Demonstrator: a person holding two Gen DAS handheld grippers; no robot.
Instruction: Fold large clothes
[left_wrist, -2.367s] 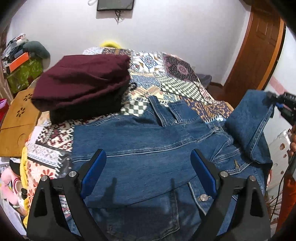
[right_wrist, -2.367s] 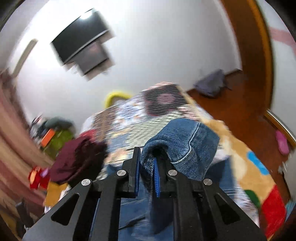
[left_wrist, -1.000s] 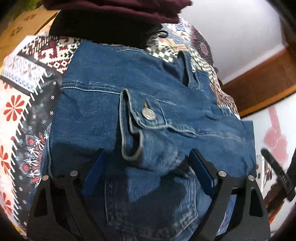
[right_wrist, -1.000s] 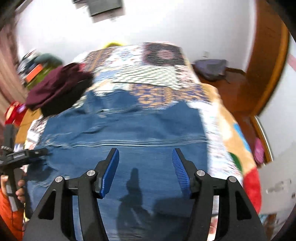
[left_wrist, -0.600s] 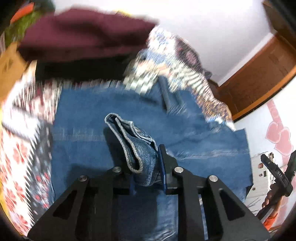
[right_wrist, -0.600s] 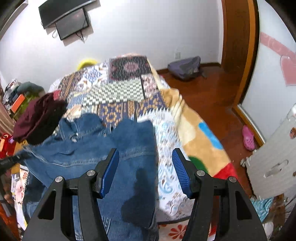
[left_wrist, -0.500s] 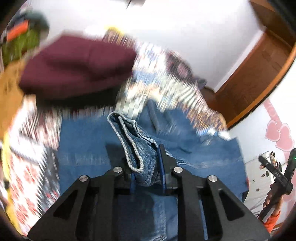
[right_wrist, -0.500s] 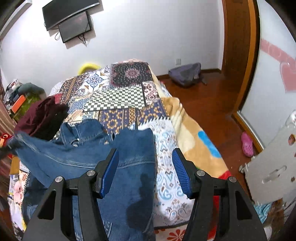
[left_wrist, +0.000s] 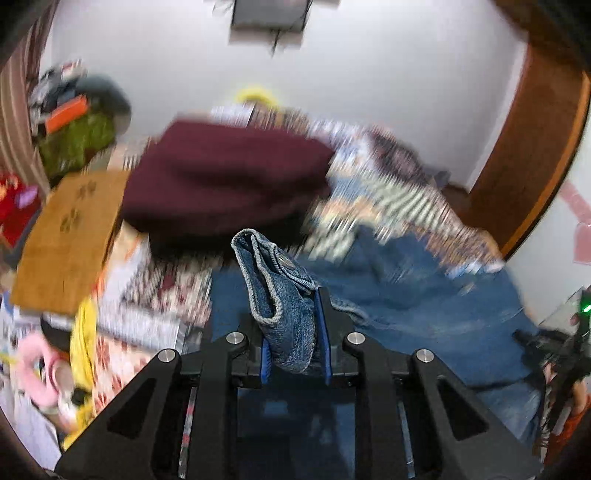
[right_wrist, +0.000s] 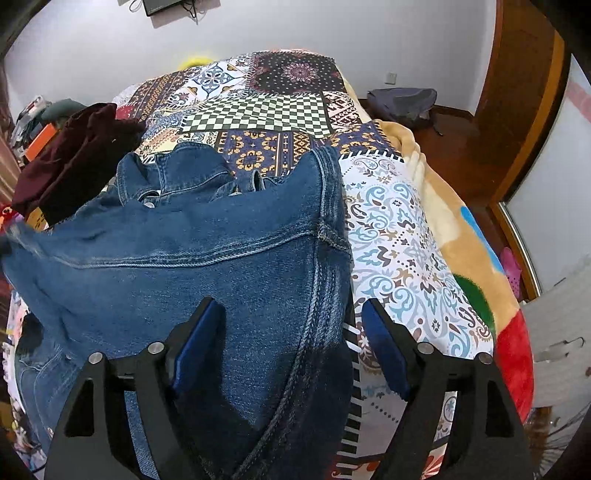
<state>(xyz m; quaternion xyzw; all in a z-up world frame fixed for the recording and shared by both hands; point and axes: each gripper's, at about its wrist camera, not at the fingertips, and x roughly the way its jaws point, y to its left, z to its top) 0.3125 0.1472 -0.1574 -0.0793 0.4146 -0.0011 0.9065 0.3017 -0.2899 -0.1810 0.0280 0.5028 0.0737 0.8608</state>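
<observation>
A blue denim jacket (right_wrist: 207, 251) lies spread on the patchwork bedspread (right_wrist: 266, 110). My left gripper (left_wrist: 293, 350) is shut on a bunched cuff of the denim jacket (left_wrist: 280, 295), with a metal button showing, and holds it lifted above the rest of the jacket (left_wrist: 424, 302). My right gripper (right_wrist: 291, 347) is open and empty, hovering over the jacket's right part near its side seam. In the right wrist view the lifted left part of the jacket stretches toward the left edge.
A dark maroon folded garment (left_wrist: 225, 177) (right_wrist: 74, 147) sits on the bed beyond the jacket at the left. A brown board (left_wrist: 70, 236) and clutter lie left of the bed. A wooden door (left_wrist: 535, 147) and floor with a grey bag (right_wrist: 402, 99) are at the right.
My left gripper has closed on the jacket cuff and lifted it up and away from the bed. My right gripper let go of its sleeve earlier and stays open, moving lower over the jacket.
</observation>
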